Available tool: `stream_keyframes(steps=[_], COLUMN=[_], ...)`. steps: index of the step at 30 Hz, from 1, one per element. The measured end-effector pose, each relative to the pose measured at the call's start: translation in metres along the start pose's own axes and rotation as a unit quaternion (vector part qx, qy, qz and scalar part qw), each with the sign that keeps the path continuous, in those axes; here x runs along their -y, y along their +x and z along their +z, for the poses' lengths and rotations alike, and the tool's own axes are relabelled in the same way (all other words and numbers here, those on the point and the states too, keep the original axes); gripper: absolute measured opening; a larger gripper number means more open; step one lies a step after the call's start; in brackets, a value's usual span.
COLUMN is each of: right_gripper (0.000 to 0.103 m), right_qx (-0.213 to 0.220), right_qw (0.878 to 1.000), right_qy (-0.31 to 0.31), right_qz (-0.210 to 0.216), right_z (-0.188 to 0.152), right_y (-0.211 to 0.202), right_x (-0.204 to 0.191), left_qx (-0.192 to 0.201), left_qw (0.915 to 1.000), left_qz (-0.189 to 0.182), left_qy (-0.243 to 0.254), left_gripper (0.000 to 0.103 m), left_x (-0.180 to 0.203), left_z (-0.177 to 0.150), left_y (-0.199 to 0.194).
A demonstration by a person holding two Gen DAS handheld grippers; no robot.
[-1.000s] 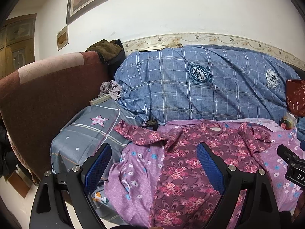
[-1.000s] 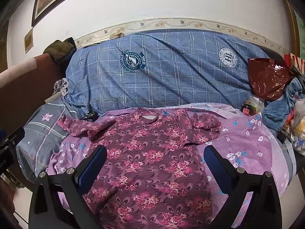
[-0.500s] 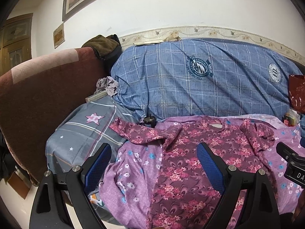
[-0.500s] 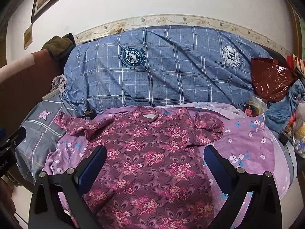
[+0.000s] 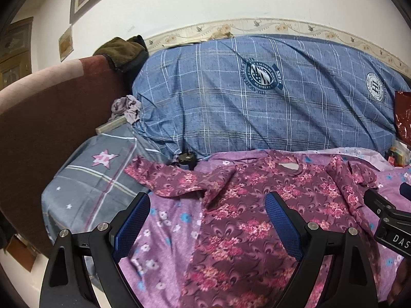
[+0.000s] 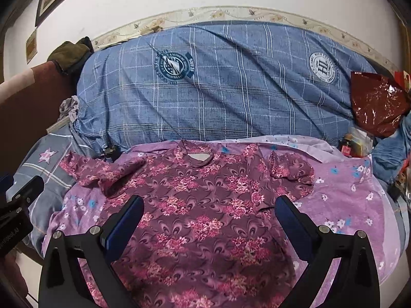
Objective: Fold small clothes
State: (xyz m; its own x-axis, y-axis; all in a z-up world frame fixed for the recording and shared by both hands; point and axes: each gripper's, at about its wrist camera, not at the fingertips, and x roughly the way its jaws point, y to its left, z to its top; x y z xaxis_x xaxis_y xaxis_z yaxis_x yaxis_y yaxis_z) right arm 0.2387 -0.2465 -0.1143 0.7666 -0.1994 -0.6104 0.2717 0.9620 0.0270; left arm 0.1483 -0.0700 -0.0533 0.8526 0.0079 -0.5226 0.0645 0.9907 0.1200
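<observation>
A maroon floral shirt [image 6: 205,205] lies spread front-up on a purple flowered sheet [image 6: 346,195], collar toward the back. Its left sleeve [image 5: 167,179] reaches onto the grey star pillow and is rumpled; its right sleeve [image 6: 290,172] is bunched near the shoulder. It also shows in the left wrist view [image 5: 257,218]. My left gripper [image 5: 208,215] is open and empty above the shirt's left side. My right gripper [image 6: 209,218] is open and empty above the shirt's middle.
A big blue plaid duvet [image 6: 218,84] lies along the wall behind. A grey star pillow [image 5: 95,177] and a brown headboard [image 5: 46,118] are at the left. A dark red plastic bag [image 6: 377,105] and clutter sit at the right. A small black plug [image 5: 186,159] lies by the sleeve.
Both grippers have drawn back and risen slightly, so the shirt and bed sit lower and farther in view. The shirt has not moved. Both jaws stay open.
</observation>
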Motion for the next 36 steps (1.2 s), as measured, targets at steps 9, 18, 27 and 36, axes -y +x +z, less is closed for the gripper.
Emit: stream_keyframes(steps=[9, 18, 27, 36], right_gripper=[0.101, 0.100, 0.078, 0.075], right_qx=[-0.017, -0.024, -0.114, -0.149], right_qw=[1.000, 0.997, 0.983, 0.937], right_qy=[0.011, 0.026, 0.136, 0.298], right_qz=[-0.009, -0.071, -0.042, 0.108], right_z=[0.003, 0.009, 0.011, 0.006], right_y=[0.049, 0.079, 0.180, 0.221], right_x=[0.021, 0.124, 0.235, 0.242], left_qx=[-0.012, -0.059, -0.119, -0.102], left_qw=[0.9999, 0.9981, 0.9916, 0.9928], left_qz=[-0.004, 0.014, 0.051, 0.058], left_qy=[-0.005, -0.008, 0.010, 0.026], left_gripper=[0.091, 0.091, 0.091, 0.091], left_x=[0.027, 0.054, 0.063, 0.081], left_z=[0.011, 0.001, -0.012, -0.011], left_y=[0.069, 0.175, 0.263, 0.275])
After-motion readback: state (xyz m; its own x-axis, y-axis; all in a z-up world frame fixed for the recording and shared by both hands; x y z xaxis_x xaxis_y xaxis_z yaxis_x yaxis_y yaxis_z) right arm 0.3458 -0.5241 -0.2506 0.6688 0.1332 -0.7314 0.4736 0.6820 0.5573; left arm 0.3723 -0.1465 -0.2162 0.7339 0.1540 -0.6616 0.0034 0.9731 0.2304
